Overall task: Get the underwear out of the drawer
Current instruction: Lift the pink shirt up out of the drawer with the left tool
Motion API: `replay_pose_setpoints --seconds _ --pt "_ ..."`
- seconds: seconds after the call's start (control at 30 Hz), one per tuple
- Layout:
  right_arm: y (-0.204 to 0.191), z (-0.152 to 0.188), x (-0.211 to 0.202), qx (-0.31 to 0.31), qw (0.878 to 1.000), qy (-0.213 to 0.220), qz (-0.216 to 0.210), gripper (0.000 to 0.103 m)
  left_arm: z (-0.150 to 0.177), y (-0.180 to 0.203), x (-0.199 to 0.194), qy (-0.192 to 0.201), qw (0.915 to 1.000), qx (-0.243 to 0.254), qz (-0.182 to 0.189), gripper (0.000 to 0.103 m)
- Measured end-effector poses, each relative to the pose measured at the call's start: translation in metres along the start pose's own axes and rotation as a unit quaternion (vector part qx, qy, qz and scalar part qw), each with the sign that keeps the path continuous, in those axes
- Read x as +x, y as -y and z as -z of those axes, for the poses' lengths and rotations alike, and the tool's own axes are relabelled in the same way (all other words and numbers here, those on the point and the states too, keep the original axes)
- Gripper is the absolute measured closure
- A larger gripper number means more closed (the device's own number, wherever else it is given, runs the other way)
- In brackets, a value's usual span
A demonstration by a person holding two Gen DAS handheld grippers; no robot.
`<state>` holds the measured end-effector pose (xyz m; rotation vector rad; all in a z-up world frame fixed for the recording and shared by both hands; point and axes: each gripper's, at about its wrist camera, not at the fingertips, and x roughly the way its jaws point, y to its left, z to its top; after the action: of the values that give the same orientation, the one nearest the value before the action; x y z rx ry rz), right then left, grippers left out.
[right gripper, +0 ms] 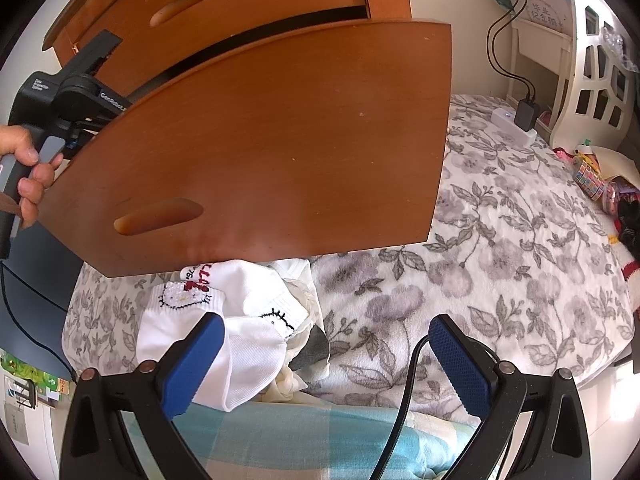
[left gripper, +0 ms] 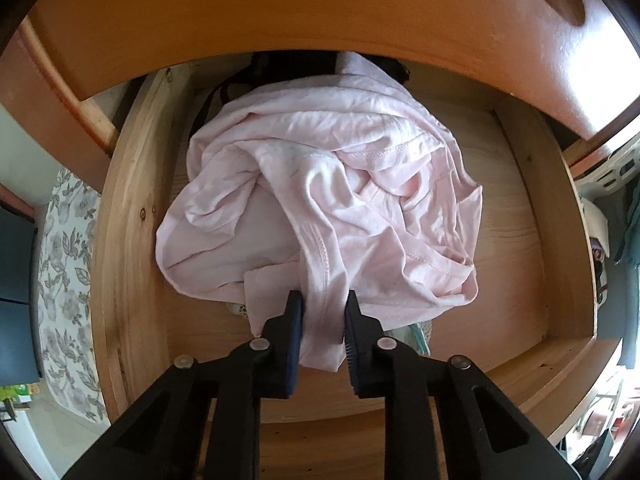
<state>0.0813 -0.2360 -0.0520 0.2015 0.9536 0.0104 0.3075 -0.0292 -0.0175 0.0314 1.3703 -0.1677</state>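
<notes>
A crumpled pale pink underwear garment [left gripper: 320, 184] lies heaped in the open wooden drawer [left gripper: 132, 216]. My left gripper [left gripper: 324, 300] points down into the drawer, shut on a fold of the pink fabric at the heap's near edge; the cloth bunches between the pads. Dark garments [left gripper: 256, 76] show at the drawer's back, partly hidden under the cabinet. In the right wrist view the drawer front [right gripper: 280, 140] juts out over the bed, and a hand [right gripper: 28, 172] holds the left tool's handle behind it. My right gripper [right gripper: 326, 324] stands open above the bed, holding nothing.
White cartoon-print socks [right gripper: 224, 320] and pale cloths lie on the floral bedspread [right gripper: 500, 260] below the drawer front. A power strip with a charger [right gripper: 514, 124] sits farther back, a white headboard [right gripper: 592, 80] at the right, small toys near it. A blue checked cloth [right gripper: 300, 432] lies nearest.
</notes>
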Motion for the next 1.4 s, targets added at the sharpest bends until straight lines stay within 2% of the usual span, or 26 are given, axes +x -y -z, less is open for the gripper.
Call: replay_pose_setpoints --seconds 0.3,0.5,0.63,0.77,0.9,1.0,1.33,1.4 --pt "0.0 0.0 0.0 0.0 1.0 0.0 0.0 0.0 0.01 -0.022 -0.02 0.049 0.9985 -0.025 0.003 0.096" --pt "0.0 0.0 0.0 -0.001 1.0 0.0 0.0 0.0 0.013 -0.044 -0.035 0.083 0.9953 -0.049 -0.005 0.097" --pt "0.0 0.0 -0.001 -0.001 1.0 0.0 0.0 0.0 0.005 -0.056 -0.043 0.095 0.9935 -0.062 0.004 0.097" --pt "0.0 0.0 -0.001 -0.001 1.0 0.0 0.0 0.0 0.007 -0.054 -0.041 0.108 0.9909 -0.063 0.05 0.097" --pt "0.0 0.0 -0.001 -0.002 1.0 0.001 0.002 0.0 0.008 -0.047 -0.048 0.121 0.9874 -0.037 0.095 0.097" --pt "0.0 0.0 -0.002 -0.003 1.0 0.002 0.003 0.0 0.007 -0.043 -0.05 0.122 0.9825 -0.036 0.136 0.097" --pt "-0.001 0.0 -0.003 -0.003 1.0 0.002 0.004 0.0 0.013 -0.021 -0.068 0.153 0.9667 -0.013 0.204 0.098" --pt "0.0 0.0 -0.003 -0.003 1.0 0.002 0.004 0.0 0.016 -0.015 -0.086 0.165 0.9632 -0.011 0.212 0.098"
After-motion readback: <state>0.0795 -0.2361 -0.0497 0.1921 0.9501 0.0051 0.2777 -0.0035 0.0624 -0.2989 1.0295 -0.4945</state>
